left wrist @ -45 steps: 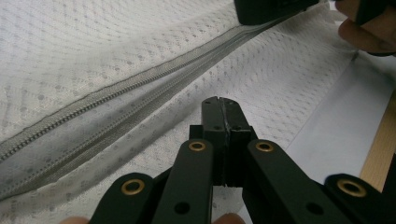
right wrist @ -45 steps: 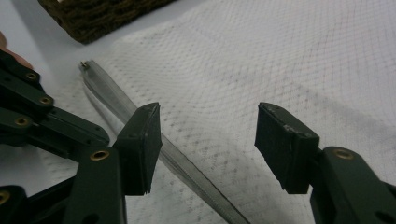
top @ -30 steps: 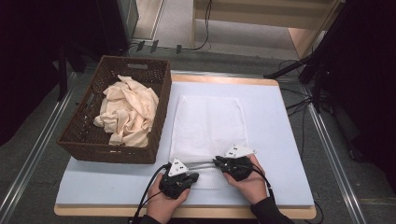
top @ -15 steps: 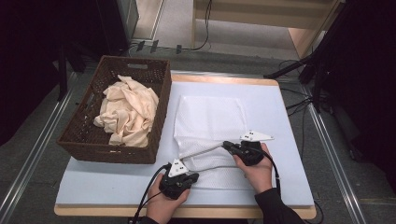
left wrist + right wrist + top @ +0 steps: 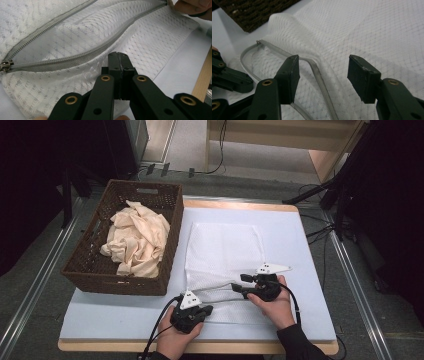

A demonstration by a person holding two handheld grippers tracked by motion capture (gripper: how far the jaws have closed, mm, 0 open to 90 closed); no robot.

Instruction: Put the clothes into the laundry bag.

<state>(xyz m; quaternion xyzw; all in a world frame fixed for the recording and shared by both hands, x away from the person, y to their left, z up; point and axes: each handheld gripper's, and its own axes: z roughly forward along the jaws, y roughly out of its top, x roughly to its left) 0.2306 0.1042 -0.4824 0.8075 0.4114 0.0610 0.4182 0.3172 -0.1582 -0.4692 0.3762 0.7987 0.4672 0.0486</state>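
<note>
The mesh bag [image 5: 225,255] lies flat on the mat [image 5: 300,320] beside the basket [image 5: 125,285], zip [image 5: 70,58] undone and gaping. It looks light, limp and snag-prone, so take it by the stiffer zip edge. The left gripper [image 5: 119,57] is pinched shut on the bag's near edge; the right gripper [image 5: 323,72] hovers spread at the opening. Crumpled cream cloth [image 5: 137,237] fills the basket

We cannot tell whether fabric sits between the closed jaws of the left gripper [image 5: 119,58]. The mesh laundry bag [image 5: 75,37] runs past the left gripper view's top and left edges.
</note>
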